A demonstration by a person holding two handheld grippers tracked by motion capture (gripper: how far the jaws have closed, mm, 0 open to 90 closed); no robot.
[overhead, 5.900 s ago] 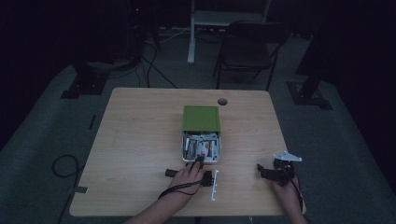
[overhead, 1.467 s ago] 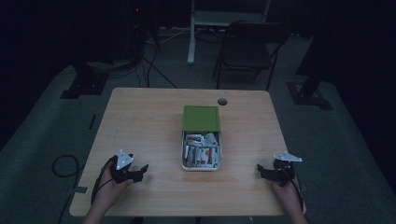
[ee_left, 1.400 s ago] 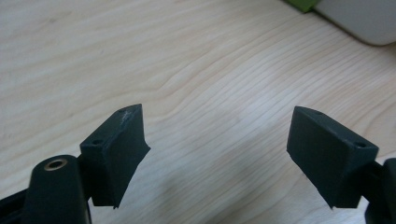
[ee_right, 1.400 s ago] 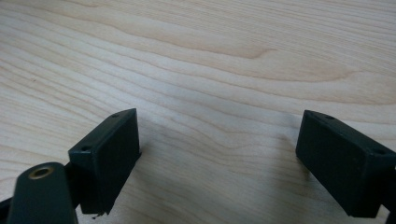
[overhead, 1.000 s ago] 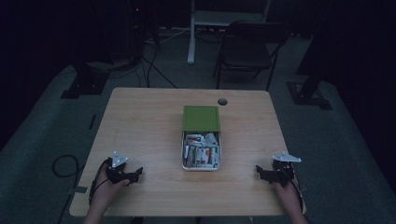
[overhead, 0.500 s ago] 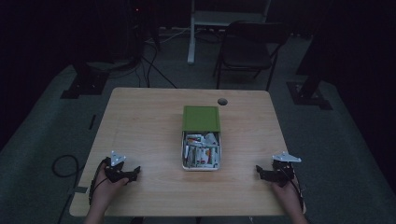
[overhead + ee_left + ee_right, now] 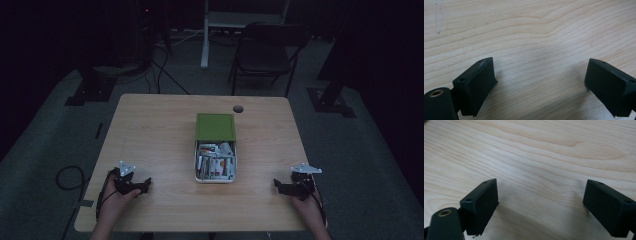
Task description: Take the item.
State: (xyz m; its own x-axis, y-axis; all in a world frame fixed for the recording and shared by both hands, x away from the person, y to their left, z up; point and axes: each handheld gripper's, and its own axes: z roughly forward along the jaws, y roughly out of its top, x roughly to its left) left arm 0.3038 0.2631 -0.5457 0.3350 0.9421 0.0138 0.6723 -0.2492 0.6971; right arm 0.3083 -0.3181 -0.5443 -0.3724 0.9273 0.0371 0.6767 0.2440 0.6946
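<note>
High view: both tongs (image 7: 146,185) (image 7: 277,186) seemingly resting low, agape.

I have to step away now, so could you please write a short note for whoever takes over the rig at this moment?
Left gripper: open, holding nothing, low over the table near its front left corner.
Right gripper: open, holding nothing, near the front right corner.
The tin sits mid-table, full of small items, with its green lid open toward the far side.
Done: no loose items lie on the table around the tin.
Left: probably closing the lid; judge on the spot.
</note>
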